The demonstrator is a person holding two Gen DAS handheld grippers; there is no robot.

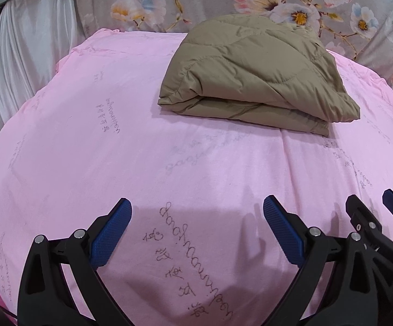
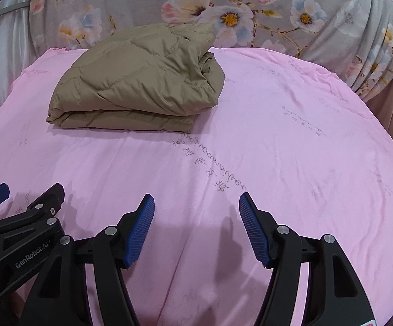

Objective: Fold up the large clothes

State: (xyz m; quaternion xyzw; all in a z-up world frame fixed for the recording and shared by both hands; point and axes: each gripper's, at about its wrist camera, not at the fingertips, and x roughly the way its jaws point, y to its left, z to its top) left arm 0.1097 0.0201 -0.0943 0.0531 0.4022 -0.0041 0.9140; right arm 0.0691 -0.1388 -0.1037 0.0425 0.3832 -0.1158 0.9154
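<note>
Both grippers hang over the near part of a pink sheet [image 1: 87, 141] with their blue-padded fingers spread apart and nothing between them. The left gripper [image 1: 197, 217] has its fingers [image 1: 112, 233] wide over cursive print on the sheet; the right gripper [image 2: 196, 217] sits just beside it on the right, its fingers [image 2: 140, 233] parted a little less widely, also empty. Each casts a soft shadow on the cloth below. Neither touches the garment. Farther off, toward the far edge of the sheet, lies an olive-brown quilted jacket [image 1: 253, 73], folded into a thick rectangular bundle with its layered fold edge facing near. It rests well apart from both grippers. Behind it hangs a grey floral curtain [image 2: 250, 8], with white drapery [image 1: 28, 54] on the far left
</note>
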